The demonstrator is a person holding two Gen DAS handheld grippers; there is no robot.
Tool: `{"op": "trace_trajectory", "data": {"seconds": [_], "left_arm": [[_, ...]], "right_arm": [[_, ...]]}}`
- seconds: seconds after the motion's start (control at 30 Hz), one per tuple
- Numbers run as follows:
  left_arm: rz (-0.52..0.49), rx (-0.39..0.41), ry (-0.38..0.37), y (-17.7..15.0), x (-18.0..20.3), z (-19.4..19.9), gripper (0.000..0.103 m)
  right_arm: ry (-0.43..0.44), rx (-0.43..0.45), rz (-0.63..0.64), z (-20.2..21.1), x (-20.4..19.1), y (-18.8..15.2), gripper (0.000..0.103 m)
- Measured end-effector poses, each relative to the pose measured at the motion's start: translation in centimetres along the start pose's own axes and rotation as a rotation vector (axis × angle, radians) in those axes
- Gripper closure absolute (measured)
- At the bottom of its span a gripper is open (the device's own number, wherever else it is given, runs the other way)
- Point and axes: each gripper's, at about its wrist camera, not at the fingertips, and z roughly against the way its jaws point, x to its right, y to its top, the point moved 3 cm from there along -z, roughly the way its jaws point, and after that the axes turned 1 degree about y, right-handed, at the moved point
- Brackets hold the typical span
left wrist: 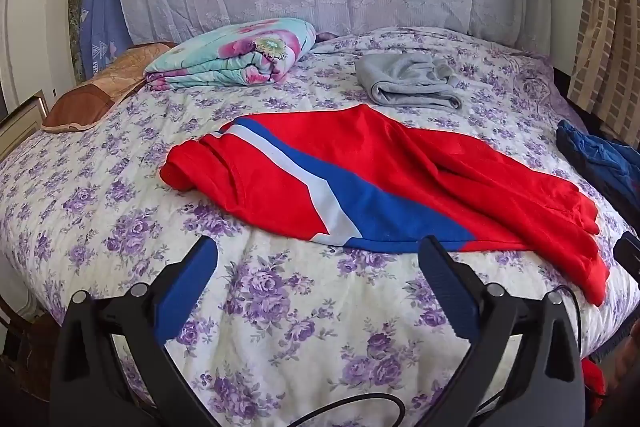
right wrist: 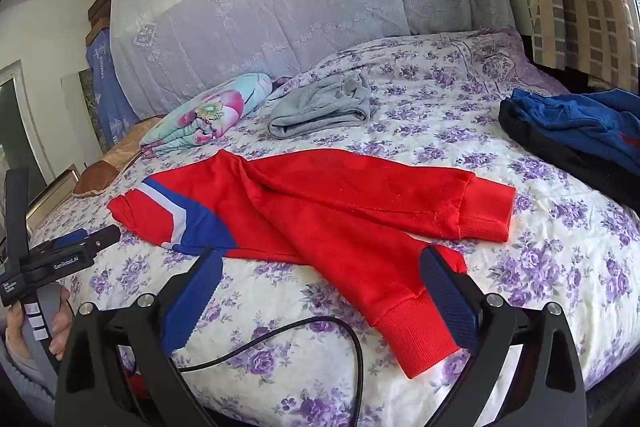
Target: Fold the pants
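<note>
I see the red knit pants with a blue-and-white chevron panel (left wrist: 372, 179) spread across the middle of both frames on the purple-flowered white bedspread (left wrist: 280, 307), waistband toward frame left, ribbed cuffs toward lower right. My left gripper (left wrist: 318, 255) has its blue-padded jaws spread wide, nothing between them, just short of the pants' near edge. My right gripper (right wrist: 320, 267) is likewise spread, hovering by the nearer leg cuff. A folded grey garment (right wrist: 320, 107) lies beyond, upper centre.
</note>
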Motion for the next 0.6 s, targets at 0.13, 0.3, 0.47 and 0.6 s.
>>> {"op": "trace_trajectory", "data": {"seconds": [0.13, 0.3, 0.47, 0.6], "left_arm": [[-0.021, -0.012, 0.005, -0.2, 0.3, 0.2, 0.005], [-0.035, -0.005, 0.031, -0.6, 0.4, -0.2, 0.005], [-0.024, -0.012, 0.036, -0.2, 0.3, -0.3, 0.005], [-0.017, -0.013, 0.036, -0.1, -0.2, -0.5, 0.005]], "right_arm": [[-0.035, -0.011, -0.022, 0.2, 0.4, 0.0, 0.004], [-0.032, -0.025, -0.035, -0.3, 1.1, 0.4, 0.004], [-0.04, -0.011, -0.025, -0.2, 0.6, 0.0, 0.004], [-0.04, -0.012, -0.031, -0.2, 0.7, 0.0, 0.004]]}}
